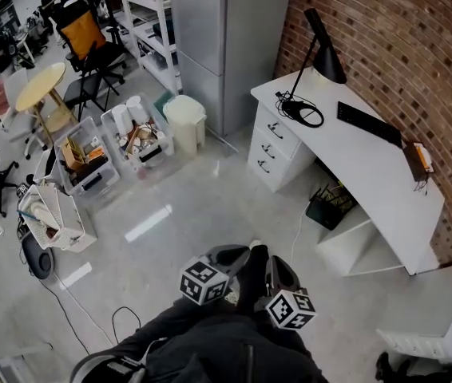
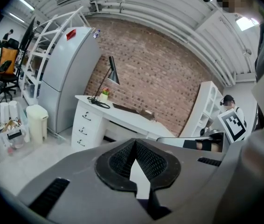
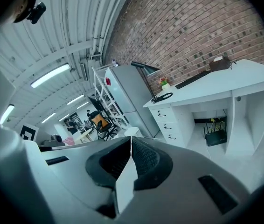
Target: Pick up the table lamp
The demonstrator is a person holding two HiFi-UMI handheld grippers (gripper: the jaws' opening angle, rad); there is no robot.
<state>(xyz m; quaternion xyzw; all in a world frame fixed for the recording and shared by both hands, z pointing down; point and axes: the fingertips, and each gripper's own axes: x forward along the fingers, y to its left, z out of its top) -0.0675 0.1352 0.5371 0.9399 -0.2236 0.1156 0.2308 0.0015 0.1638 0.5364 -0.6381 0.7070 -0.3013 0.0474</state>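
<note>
A black table lamp [image 1: 325, 53] with a slanted stem and cone shade stands at the far left end of a white desk [image 1: 370, 182] against the brick wall, its cable coiled at the base [image 1: 303, 112]. The left gripper view shows the lamp [image 2: 113, 71] far ahead, and the right gripper view shows the lamp [image 3: 145, 67] far ahead too. Both grippers hang low in front of the person, well short of the desk. My left gripper [image 1: 240, 253] is shut and empty, its pads [image 2: 147, 158] pressed together. My right gripper [image 1: 278, 263] is shut and empty too, its pads [image 3: 143, 157] meeting.
A black keyboard [image 1: 368, 122] and a brown box [image 1: 416, 159] lie on the desk, with a router [image 1: 330, 206] underneath. A tall grey cabinet [image 1: 218, 38], a white bin [image 1: 186, 122] and plastic crates [image 1: 114, 146] stand to the left. Grey floor lies between me and the desk.
</note>
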